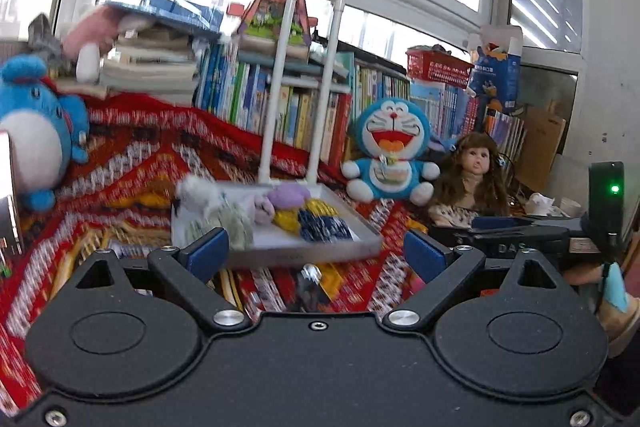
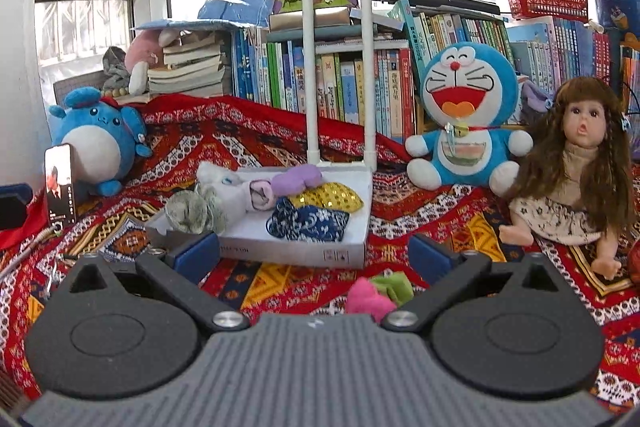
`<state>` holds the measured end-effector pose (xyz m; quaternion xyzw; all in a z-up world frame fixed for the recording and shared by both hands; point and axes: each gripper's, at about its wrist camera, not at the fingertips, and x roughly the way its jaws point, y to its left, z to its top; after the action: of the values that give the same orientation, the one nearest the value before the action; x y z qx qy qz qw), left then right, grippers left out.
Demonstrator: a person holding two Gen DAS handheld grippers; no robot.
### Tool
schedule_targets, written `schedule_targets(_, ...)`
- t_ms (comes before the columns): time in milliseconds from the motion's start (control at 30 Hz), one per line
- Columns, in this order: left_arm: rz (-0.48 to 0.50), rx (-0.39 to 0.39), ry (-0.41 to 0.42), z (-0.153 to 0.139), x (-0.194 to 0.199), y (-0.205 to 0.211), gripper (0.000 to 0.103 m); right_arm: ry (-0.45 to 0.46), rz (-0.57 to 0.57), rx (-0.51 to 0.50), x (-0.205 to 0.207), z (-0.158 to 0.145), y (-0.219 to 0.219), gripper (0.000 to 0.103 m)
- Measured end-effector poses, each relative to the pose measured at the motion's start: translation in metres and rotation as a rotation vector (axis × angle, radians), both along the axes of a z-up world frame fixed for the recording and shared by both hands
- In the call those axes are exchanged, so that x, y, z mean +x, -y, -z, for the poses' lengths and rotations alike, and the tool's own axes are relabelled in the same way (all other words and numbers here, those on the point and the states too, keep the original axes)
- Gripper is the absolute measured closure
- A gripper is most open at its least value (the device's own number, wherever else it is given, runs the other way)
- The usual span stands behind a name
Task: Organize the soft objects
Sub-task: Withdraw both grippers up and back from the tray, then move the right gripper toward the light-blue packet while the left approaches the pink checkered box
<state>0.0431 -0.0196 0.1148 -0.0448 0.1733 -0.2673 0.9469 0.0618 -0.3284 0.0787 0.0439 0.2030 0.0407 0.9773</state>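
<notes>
- Round blue-and-white plush creature [image 2: 96,139] sits far left on the red patterned woven cloth [image 2: 420,219].
- Left gripper [image 1: 316,251]: jaws wide, nothing between them.
- Shallow white cardboard tray [image 2: 296,251] lies centre on the cloth, holding a grey-green fabric bundle [image 2: 192,213], a lilac soft pouch [image 2: 298,179], a gold sequinned pouch [image 2: 332,198] and a navy floral pouch [image 2: 308,223].
- Pink and green soft pieces [image 2: 376,295] lie on the cloth near the tray.
- Right gripper [image 2: 316,251]: jaws wide, empty.
- Blue cat plush [image 2: 464,115] and long-haired doll [image 2: 576,163] sit at the right.
</notes>
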Motion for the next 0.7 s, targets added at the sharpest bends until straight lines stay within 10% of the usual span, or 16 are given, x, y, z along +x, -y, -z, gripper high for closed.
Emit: schedule_targets(700,-0.019,0.089,0.023,0.046,-0.054,0.045,0.018,-0.012,0.026,0.000,-0.020,0.035,0.006,0.000)
